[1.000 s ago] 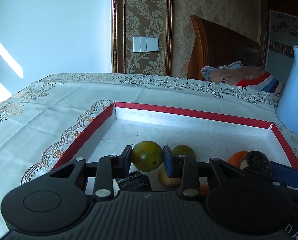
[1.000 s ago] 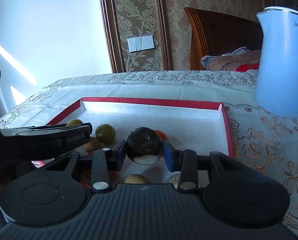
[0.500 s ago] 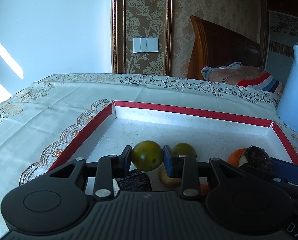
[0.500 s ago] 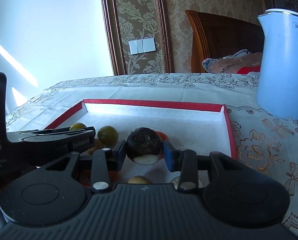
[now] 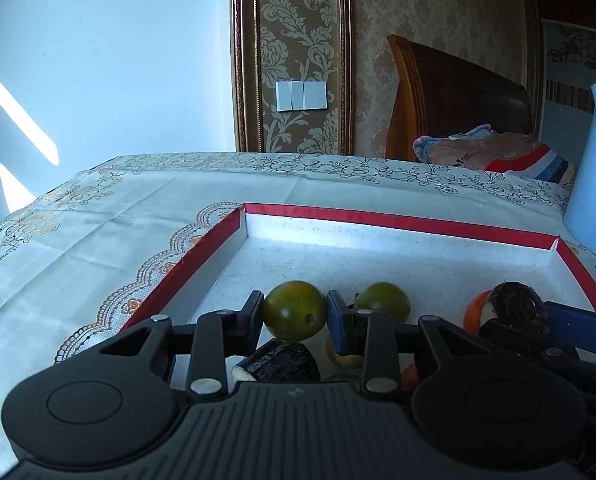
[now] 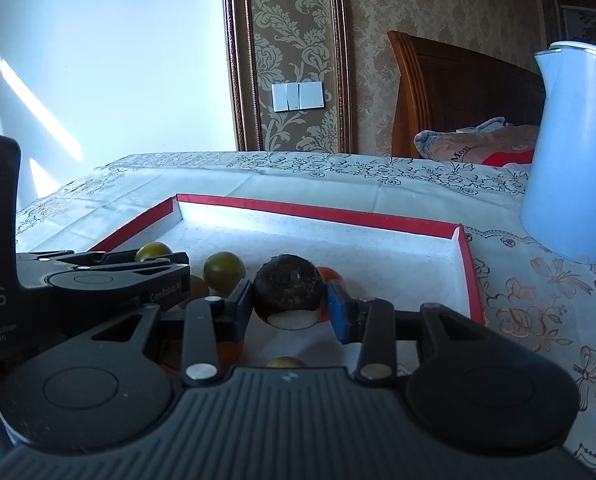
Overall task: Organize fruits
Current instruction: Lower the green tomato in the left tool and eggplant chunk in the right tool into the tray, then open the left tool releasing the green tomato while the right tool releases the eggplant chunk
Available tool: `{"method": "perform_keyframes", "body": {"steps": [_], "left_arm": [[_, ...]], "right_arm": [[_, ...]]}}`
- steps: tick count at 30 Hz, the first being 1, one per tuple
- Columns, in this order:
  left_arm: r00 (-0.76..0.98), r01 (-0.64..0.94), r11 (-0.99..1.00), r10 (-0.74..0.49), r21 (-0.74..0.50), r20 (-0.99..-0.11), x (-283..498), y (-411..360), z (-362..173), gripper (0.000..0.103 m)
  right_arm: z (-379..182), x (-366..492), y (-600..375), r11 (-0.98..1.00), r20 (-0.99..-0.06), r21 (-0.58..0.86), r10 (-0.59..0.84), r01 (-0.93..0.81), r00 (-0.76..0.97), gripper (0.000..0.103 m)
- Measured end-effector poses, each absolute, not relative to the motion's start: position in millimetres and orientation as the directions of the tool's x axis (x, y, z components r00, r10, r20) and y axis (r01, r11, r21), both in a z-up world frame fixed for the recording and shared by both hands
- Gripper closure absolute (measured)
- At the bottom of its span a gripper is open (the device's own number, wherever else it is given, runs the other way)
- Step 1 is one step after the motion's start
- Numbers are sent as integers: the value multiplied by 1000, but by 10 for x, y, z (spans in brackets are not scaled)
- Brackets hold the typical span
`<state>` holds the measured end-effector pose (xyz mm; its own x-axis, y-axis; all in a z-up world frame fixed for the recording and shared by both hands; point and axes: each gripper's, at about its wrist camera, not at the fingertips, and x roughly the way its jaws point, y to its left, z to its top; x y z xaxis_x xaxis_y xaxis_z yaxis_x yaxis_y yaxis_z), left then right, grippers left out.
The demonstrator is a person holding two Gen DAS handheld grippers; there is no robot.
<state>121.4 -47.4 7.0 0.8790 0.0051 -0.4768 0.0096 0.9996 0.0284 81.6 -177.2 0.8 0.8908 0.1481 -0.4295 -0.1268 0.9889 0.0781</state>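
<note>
Our left claw (image 5: 295, 312) still grips the green fruit (image 5: 294, 310), the right claw (image 6: 289, 300) the dark fruit (image 6: 288, 286); both have risen slightly over the tray (image 5: 397, 222), ready for sorting.

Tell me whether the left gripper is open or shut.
Shut on a green fruit. In the left wrist view the left gripper has both fingers pressed against the fruit's sides, above the red-rimmed tray.
</note>
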Motion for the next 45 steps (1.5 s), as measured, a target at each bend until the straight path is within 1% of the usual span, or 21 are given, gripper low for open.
{"method": "perform_keyframes", "body": {"steps": [5, 19, 21, 23, 25, 26, 27, 29, 40, 41, 42, 43, 44, 45], "left_arm": [[869, 14, 1000, -11, 2, -495, 1220, -412, 57, 70], [864, 17, 1000, -12, 5, -504, 1236, -412, 36, 70], [863, 18, 1000, -11, 10, -504, 1235, -416, 30, 66], [863, 16, 1000, -9, 9, -505, 1238, -411, 28, 65], [862, 14, 1000, -8, 7, -506, 1242, -405, 25, 64], [861, 10, 1000, -5, 7, -508, 1244, -404, 24, 60], [861, 7, 1000, -3, 6, -509, 1244, -399, 23, 53], [863, 5, 1000, -3, 2, -505, 1239, -391, 27, 49], [862, 9, 1000, -12, -8, -506, 1237, -378, 20, 49], [864, 6, 1000, -10, -9, -503, 1230, -375, 24, 44], [866, 1, 1000, -7, -11, -500, 1221, -369, 28, 32], [870, -6, 1000, 0, -10, -494, 1206, -365, 35, 27], [877, -14, 1000, 10, -5, -480, 1181, -369, 48, 23], [884, -13, 1000, 12, 1, -468, 1157, -377, 61, 23]], "right_arm": [[6, 792, -1777, 986, -433, 94, 165, -137, 886, 65], [-34, 809, -1778, 989, -438, 91, 145, -117, 887, 63], [-43, 804, -1772, 990, -438, 87, 140, -113, 888, 63], [-47, 802, -1770, 990, -437, 88, 139, -112, 889, 63], [-51, 800, -1773, 990, -436, 87, 135, -108, 890, 59], [-51, 798, -1777, 990, -435, 88, 134, -106, 890, 59], [-50, 795, -1781, 990, -434, 90, 133, -104, 891, 59], [-49, 788, -1781, 991, -430, 91, 130, -101, 893, 59], [-52, 756, -1766, 992, -425, 83, 120, -94, 897, 59], [-50, 753, -1767, 992, -424, 84, 119, -92, 898, 58], [-45, 748, -1770, 993, -421, 84, 116, -88, 900, 55], [-40, 741, -1776, 993, -416, 84, 113, -85, 902, 54], [-36, 736, -1779, 993, -413, 85, 112, -84, 904, 53], [-34, 733, -1781, 993, -412, 87, 111, -82, 905, 53]]}}
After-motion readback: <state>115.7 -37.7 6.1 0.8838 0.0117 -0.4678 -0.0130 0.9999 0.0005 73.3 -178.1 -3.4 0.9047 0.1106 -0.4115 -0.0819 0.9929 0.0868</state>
